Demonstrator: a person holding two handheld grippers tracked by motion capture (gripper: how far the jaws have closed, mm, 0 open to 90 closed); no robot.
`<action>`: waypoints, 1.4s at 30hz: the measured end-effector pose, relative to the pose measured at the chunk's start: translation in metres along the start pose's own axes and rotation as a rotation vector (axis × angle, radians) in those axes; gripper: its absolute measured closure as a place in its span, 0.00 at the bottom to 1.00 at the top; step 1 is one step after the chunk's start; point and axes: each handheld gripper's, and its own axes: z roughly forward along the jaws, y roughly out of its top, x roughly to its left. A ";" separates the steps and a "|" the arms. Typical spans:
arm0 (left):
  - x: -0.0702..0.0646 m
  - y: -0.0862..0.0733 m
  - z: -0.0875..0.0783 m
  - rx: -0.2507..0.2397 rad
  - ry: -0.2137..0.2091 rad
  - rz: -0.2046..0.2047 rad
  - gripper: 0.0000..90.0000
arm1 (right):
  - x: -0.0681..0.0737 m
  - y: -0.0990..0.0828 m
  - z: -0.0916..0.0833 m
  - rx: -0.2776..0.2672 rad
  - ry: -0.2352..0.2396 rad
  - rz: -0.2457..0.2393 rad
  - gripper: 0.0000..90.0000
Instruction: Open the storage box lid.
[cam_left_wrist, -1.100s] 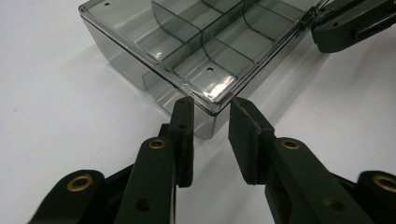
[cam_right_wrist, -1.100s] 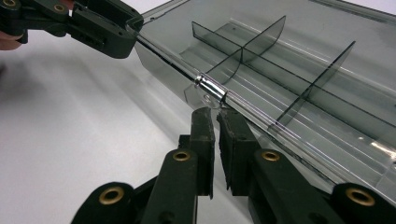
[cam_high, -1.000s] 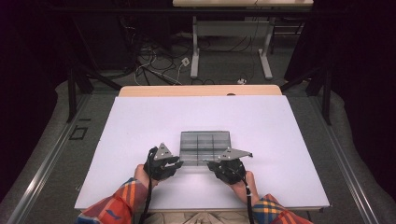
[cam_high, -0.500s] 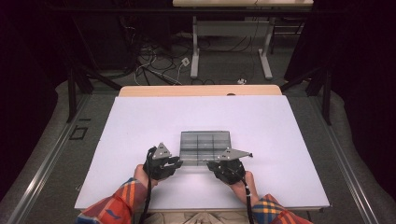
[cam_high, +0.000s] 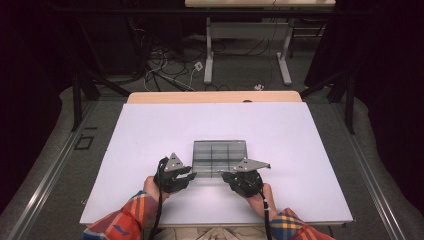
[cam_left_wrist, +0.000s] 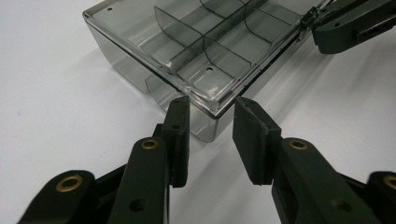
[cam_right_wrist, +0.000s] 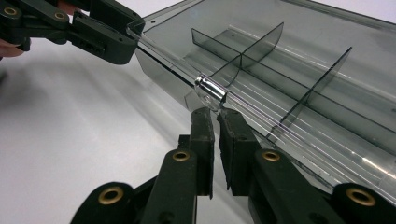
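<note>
The box (cam_high: 220, 157) lies just ahead of both grippers, long axis crosswise: the left gripper (cam_left_wrist: 210, 135) gapes at its near corner, holding nothing, while the right gripper (cam_right_wrist: 217, 126), nearly closed, meets the front latch (cam_right_wrist: 211, 92).

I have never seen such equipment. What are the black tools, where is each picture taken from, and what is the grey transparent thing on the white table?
A person sits at a white table and holds a black hand tool in each hand: a left gripper and a right gripper.

One camera looks down from above. The other two ride on the grippers and look along their fingers.

On the table lies a smoky transparent plastic box with dividers, lid closed.

The left fingers stand apart at the box's near corner. The right fingers are nearly together at the small clear latch; whether they pinch anything is unclear.
</note>
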 end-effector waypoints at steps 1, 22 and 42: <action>0.000 0.000 0.000 -0.002 0.005 0.002 0.74 | 0.000 0.000 0.000 -0.001 0.001 0.001 0.94; -0.009 0.003 0.002 -0.028 0.057 0.033 0.77 | -0.001 0.006 -0.007 -0.010 0.011 -0.001 0.92; -0.008 0.004 -0.004 -0.050 0.080 0.030 0.74 | -0.005 0.005 -0.010 -0.012 0.011 -0.002 0.90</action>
